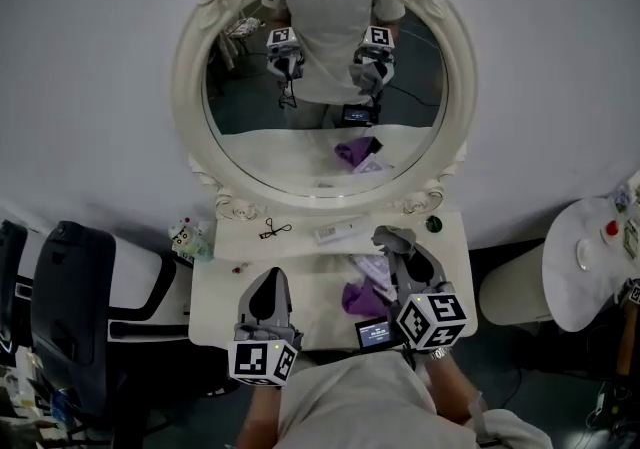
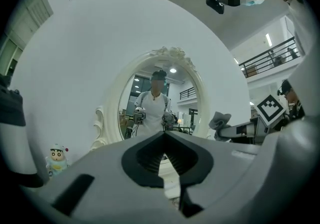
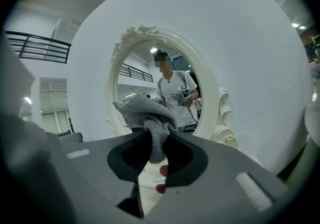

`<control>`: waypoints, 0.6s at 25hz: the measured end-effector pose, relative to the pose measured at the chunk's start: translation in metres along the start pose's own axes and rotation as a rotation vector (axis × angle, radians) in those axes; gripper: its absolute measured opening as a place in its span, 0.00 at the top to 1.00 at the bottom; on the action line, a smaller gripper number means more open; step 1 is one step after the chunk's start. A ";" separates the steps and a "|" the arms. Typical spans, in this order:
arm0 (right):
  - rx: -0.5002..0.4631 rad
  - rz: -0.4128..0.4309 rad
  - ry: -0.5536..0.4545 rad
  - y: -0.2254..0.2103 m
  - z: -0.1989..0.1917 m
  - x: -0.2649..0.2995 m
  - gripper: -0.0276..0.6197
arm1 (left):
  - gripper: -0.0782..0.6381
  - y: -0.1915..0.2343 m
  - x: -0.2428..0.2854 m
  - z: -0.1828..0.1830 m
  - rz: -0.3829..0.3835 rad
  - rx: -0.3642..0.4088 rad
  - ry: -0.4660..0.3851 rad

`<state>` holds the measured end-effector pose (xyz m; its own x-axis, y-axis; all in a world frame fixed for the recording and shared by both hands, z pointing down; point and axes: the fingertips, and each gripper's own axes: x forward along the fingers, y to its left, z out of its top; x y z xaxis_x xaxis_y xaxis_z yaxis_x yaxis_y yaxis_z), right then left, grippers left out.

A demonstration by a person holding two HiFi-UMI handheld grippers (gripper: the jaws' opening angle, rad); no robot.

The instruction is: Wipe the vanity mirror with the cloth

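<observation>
The oval vanity mirror (image 1: 415, 87) in its cream carved frame stands at the back of the white vanity table (image 1: 225, 277). My right gripper (image 1: 400, 249) is over the table's right half, shut on a grey knitted cloth (image 1: 393, 236) that sticks up from the jaws, a short way in front of the glass. In the right gripper view the cloth (image 3: 148, 116) is bunched between the jaws with the mirror (image 3: 145, 63) behind it. My left gripper (image 1: 268, 280) hovers over the table's left front, shut with nothing in it. The left gripper view faces the mirror (image 2: 145, 113).
A purple item (image 1: 362, 297), a white tube (image 1: 340, 231), a black eyelash curler (image 1: 272, 229), a green knob (image 1: 433, 224) and a small screen device (image 1: 377, 334) lie on the table. A figurine (image 1: 184, 235) stands at its left corner. Black chair (image 1: 70, 307) left; white stool (image 1: 515, 287) and round side table (image 1: 595, 262) right.
</observation>
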<state>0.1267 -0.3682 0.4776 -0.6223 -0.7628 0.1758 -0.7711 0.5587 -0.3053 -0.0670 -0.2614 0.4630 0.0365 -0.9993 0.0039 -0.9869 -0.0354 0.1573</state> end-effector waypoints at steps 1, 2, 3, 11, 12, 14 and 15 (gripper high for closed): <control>-0.002 0.004 -0.007 0.002 0.008 0.005 0.85 | 0.89 -0.001 0.005 0.003 -0.017 0.000 0.010; -0.005 0.007 -0.017 0.004 0.017 0.010 0.85 | 0.89 -0.003 0.012 0.006 -0.037 0.004 0.019; -0.008 0.009 -0.030 0.006 0.027 0.016 0.85 | 0.89 -0.003 0.018 0.012 -0.057 0.014 0.022; -0.076 0.045 -0.114 0.055 0.115 0.069 0.85 | 0.89 0.032 0.053 0.089 -0.100 0.041 -0.053; -0.086 0.044 -0.130 0.063 0.130 0.076 0.86 | 0.89 0.038 0.056 0.098 -0.098 0.049 -0.062; -0.111 0.042 -0.162 0.081 0.161 0.089 0.86 | 0.89 0.048 0.062 0.115 -0.102 0.068 -0.078; -0.122 0.046 -0.178 0.091 0.175 0.095 0.86 | 0.89 0.052 0.065 0.123 -0.108 0.074 -0.081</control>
<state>0.0214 -0.4468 0.3031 -0.6316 -0.7753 -0.0072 -0.7600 0.6209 -0.1920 -0.1351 -0.3290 0.3499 0.1334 -0.9870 -0.0896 -0.9869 -0.1407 0.0796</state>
